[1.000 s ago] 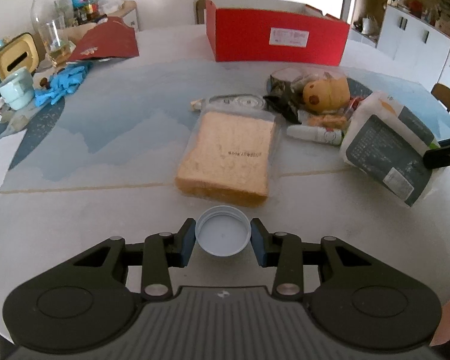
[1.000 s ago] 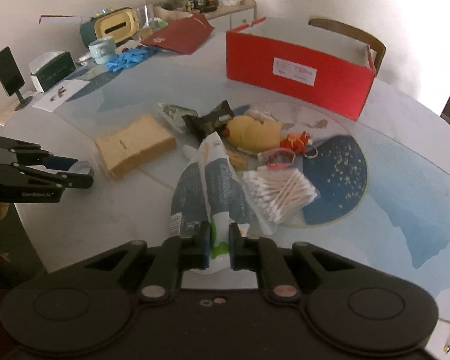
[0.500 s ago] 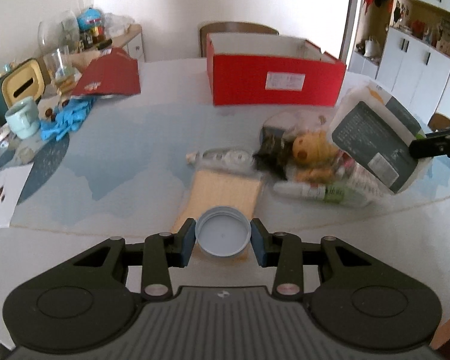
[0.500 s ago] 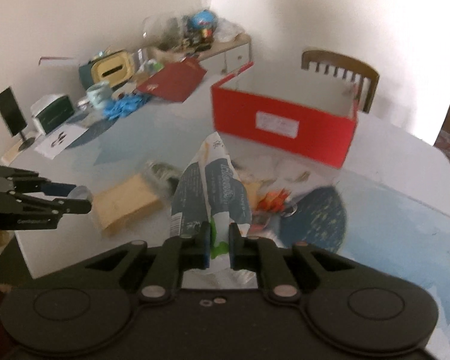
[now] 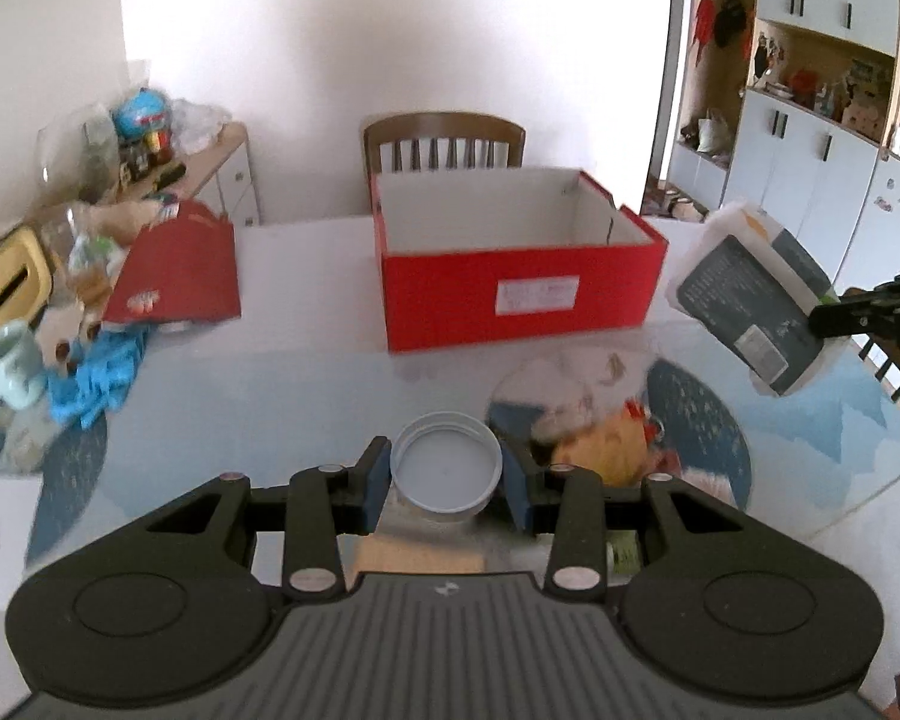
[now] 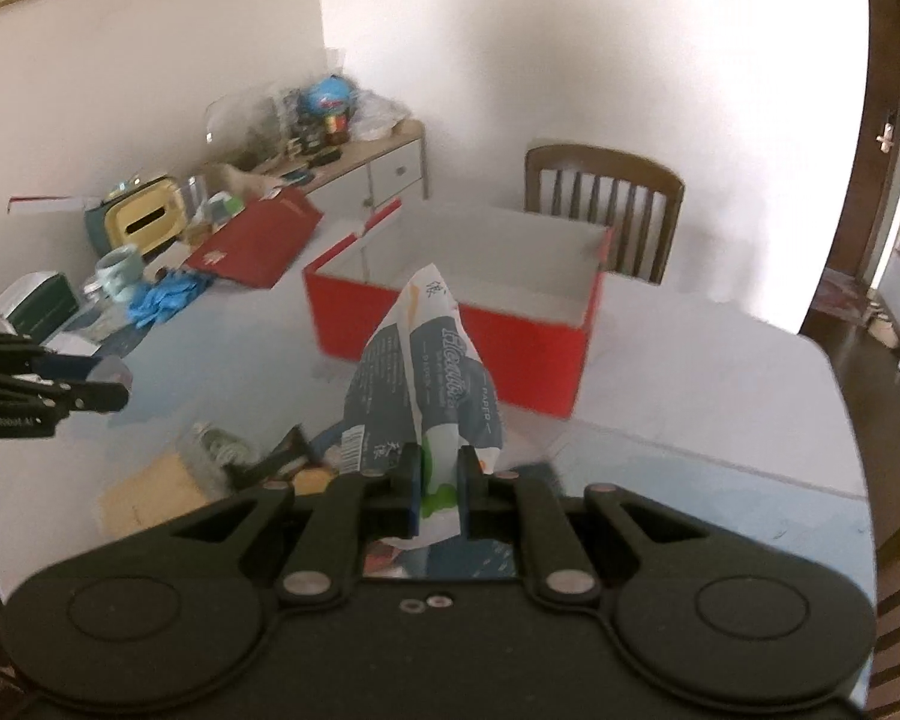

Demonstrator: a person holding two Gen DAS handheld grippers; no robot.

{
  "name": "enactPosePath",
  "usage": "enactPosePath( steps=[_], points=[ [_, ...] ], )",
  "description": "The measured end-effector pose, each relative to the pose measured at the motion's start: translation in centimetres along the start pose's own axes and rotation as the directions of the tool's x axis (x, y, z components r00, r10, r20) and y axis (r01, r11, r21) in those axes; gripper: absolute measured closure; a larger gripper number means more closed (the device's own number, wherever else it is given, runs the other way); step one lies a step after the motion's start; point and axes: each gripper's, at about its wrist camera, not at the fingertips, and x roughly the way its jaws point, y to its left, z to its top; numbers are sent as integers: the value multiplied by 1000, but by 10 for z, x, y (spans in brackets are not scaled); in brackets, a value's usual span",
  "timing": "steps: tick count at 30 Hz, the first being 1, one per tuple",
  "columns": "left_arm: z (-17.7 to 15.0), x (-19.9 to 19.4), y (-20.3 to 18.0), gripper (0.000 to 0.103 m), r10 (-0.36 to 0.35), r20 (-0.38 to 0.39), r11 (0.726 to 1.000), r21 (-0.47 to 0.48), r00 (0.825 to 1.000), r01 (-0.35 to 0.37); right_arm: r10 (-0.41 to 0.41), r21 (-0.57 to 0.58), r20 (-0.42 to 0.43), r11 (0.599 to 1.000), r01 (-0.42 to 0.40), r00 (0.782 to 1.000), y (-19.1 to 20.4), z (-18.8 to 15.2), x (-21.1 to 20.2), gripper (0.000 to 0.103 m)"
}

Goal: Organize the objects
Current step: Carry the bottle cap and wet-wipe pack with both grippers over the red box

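My left gripper (image 5: 447, 468) is shut on a round white plastic lid (image 5: 447, 468), held above the table with its hollow side facing me. My right gripper (image 6: 438, 480) is shut on the end of a white and grey tissue pack (image 6: 429, 372), which hangs in the air. That pack (image 5: 750, 306) also shows at the right of the left wrist view. An open red box (image 5: 516, 294) with a white inside stands ahead on the table; it looks empty. Below lie a yellow plush toy (image 5: 606, 450) and other small items.
A red folder (image 5: 177, 273), blue gloves (image 5: 99, 372), a pale green mug (image 5: 9, 363) and a yellow container (image 5: 6, 288) crowd the table's left side. A wooden chair (image 5: 444, 144) stands behind the red box. White cabinets (image 5: 810, 138) line the right wall.
Both grippers have risen and moved toward the red box, carrying the lid and the tissue pack. The pack has left the table. The bread slice has slid out of the left wrist view.
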Motion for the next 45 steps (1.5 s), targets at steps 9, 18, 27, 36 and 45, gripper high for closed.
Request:
enactPosePath(
  steps=[9,18,27,36,45],
  points=[
    [51,22,13,65,2,19,1000,28,1000,-2,-39,28,13,999,39,999,-18,40,17,92],
    [96,68,27,65,-49,1,996,72,999,49,-99,84,0,992,99,995,-30,77,51,92],
    [152,128,26,65,-97,-8,987,126,995,97,-153,120,-27,981,155,988,-35,113,102,92],
    [193,195,3,65,-135,-48,969,204,990,142,-205,84,-87,974,212,975,-29,133,161,92],
    [187,280,-4,65,-138,-191,959,221,972,180,-220,75,-194,968,238,956,-34,121,213,92]
  ],
)
